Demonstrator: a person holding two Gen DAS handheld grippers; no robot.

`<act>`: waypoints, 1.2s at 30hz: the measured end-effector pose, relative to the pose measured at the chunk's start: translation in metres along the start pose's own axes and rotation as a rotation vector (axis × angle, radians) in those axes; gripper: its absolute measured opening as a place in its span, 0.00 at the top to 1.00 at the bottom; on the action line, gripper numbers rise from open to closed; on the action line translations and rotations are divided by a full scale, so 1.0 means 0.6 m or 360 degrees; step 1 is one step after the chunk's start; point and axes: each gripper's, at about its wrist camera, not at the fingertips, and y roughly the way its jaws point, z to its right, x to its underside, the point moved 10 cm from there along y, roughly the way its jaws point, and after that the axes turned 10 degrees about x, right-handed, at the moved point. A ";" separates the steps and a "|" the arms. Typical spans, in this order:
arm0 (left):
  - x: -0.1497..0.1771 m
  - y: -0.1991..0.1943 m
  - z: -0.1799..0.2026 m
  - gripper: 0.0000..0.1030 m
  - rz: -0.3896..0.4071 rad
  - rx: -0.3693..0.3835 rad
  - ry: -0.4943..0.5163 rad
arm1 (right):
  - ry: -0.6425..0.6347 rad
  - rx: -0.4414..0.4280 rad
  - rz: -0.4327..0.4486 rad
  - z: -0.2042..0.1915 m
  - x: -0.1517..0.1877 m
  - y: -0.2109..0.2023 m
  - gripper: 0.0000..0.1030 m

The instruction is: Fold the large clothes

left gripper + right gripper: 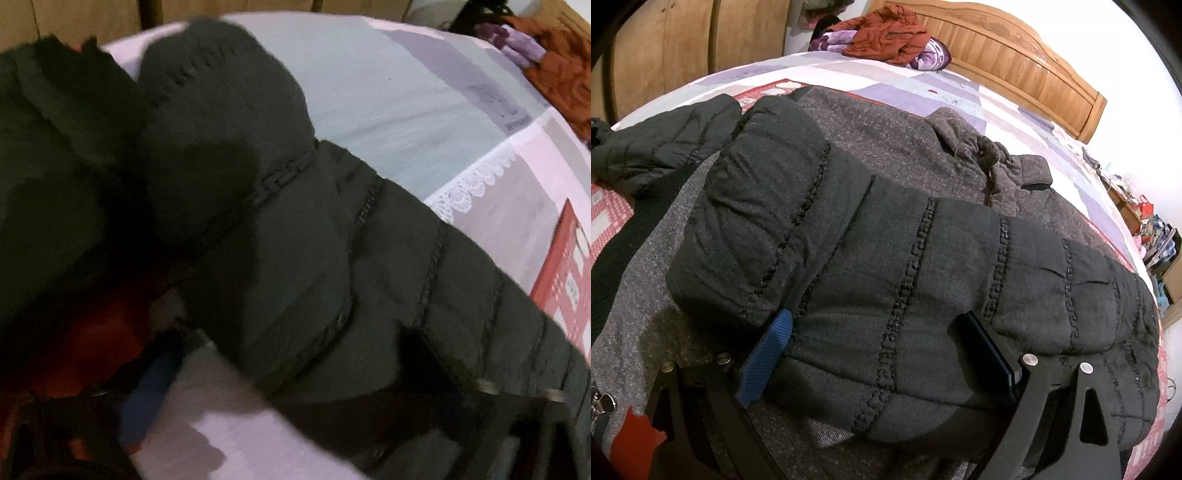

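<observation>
The left gripper (295,380) reaches low over the bed (388,96), its fingers dark and blurred at the bottom of its view. A quilted sleeve (369,266) of the dark coat runs between them, but whether they pinch it or merely straddle it cannot be told. Another bulk of the coat is bunched at the far left.

The right gripper (882,354) sits wide apart around a folded sleeve (905,266), blue pad (768,358) on the left and dark pad (990,354) on the right, both pressing into the padding. It looks like a loose hold across the sleeve's width rather than a tight pinch. That sleeve lies across the coat's grey woolly body (886,136), which is spread flat on the bed with its collar toward the headboard (1015,62). It points nearly level and forward, just above the fabric.

The coat is probably bulky and moderately heavy, soft, springy and compressible; padded folds will likely puff back open. Stitched seams and cuffs offer the firmest holds, being thinner. A red jacket (886,33) lies at the far end.
</observation>
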 end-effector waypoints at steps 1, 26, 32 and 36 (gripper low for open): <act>-0.001 0.009 0.011 0.50 -0.0021 0.0084 -0.0017 | 0.0001 -0.0001 0.0001 0.000 0.000 0.000 0.08; 0.257 -0.295 0.713 0.94 0.0136 0.1215 0.1280 | -0.0024 -0.0012 -0.0039 0.004 -0.021 -0.024 0.08; 0.509 -0.286 0.828 0.94 -0.0138 0.1370 0.1576 | 0.0153 -0.0084 0.0033 0.069 0.007 -0.101 0.08; 0.668 -0.224 0.840 0.93 -0.0315 0.1251 0.1777 | 0.0297 -0.0054 -0.0038 0.141 0.085 -0.145 0.08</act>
